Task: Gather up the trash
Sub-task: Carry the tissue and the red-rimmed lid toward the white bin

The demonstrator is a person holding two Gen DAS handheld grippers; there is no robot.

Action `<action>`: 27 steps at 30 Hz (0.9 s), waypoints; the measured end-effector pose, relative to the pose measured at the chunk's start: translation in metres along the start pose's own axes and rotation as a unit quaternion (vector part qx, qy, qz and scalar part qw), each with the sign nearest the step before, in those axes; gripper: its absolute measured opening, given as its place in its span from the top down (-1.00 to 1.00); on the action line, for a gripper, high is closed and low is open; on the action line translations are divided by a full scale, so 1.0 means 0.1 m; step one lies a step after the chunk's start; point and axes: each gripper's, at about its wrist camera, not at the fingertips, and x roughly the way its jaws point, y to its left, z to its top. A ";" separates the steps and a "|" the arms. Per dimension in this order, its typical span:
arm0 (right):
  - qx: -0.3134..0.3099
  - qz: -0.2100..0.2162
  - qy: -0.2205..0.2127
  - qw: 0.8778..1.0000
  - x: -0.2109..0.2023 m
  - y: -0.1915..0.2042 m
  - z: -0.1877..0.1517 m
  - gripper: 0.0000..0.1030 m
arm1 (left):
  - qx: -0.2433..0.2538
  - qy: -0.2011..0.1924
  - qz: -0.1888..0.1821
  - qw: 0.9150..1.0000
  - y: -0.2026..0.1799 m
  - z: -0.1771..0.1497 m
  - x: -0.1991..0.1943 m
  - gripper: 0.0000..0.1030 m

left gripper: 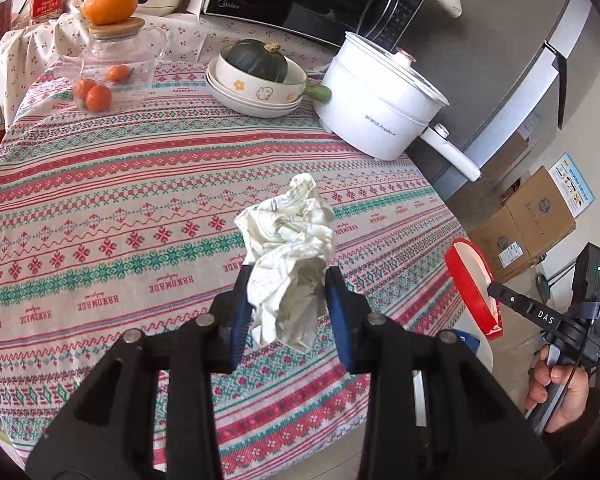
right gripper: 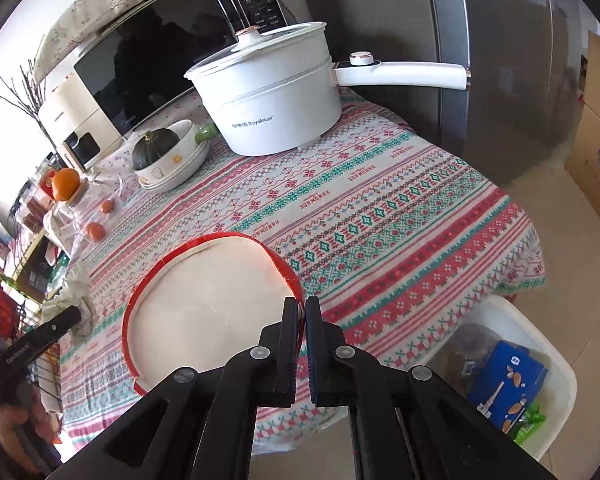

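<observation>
My left gripper [left gripper: 286, 280] is shut on a crumpled white paper wad [left gripper: 290, 256], held above the patterned tablecloth [left gripper: 140, 208]. In the right wrist view the same wad [right gripper: 74, 294] shows at the left, beside the left gripper's black finger. My right gripper [right gripper: 301, 308] is shut on the edge of a round white paper plate with a red rim [right gripper: 208, 300], lifted over the table. That plate [left gripper: 474, 284] appears on edge at the right of the left wrist view, with a hand [left gripper: 560, 396] on the right gripper's handle.
A white bin [right gripper: 540, 344] with a blue packet and green wrappers stands on the floor below the table's corner. On the table are a white electric pot [right gripper: 276, 96], stacked bowls with a squash [left gripper: 256, 76], a glass jar and oranges [left gripper: 112, 52]. A microwave, fridge and cardboard boxes [left gripper: 528, 220] surround it.
</observation>
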 end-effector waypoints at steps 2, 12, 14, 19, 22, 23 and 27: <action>0.007 -0.008 0.015 1.000 -0.07 -0.07 -0.06 0.91 | 0.000 0.003 -0.015 1.000 -0.06 -0.03 -0.06 0.27; 0.002 -0.031 0.011 0.999 -0.56 -0.58 -0.37 0.91 | 0.059 0.017 -0.060 0.996 -0.40 -0.28 -0.19 0.27; 0.000 -0.038 0.018 0.999 -0.60 -0.68 -0.44 0.91 | 0.067 0.031 -0.073 0.995 -0.49 -0.35 -0.13 0.27; -0.014 -0.049 0.025 0.998 -0.70 -0.84 -0.58 0.91 | 0.092 0.057 -0.100 0.989 -0.76 -0.48 0.00 0.27; -0.012 -0.053 0.023 0.998 -0.76 -0.94 -0.62 0.91 | 0.106 0.062 -0.113 0.986 -0.91 -0.51 0.04 0.27; -0.010 -0.056 0.021 0.998 -0.78 -0.98 -0.64 0.91 | 0.109 0.063 -0.117 0.985 -0.96 -0.52 0.06 0.27; -0.004 -0.066 0.032 0.997 -0.77 -1.11 -0.73 0.91 | 0.117 0.071 -0.136 0.981 -1.10 -0.58 0.13 0.27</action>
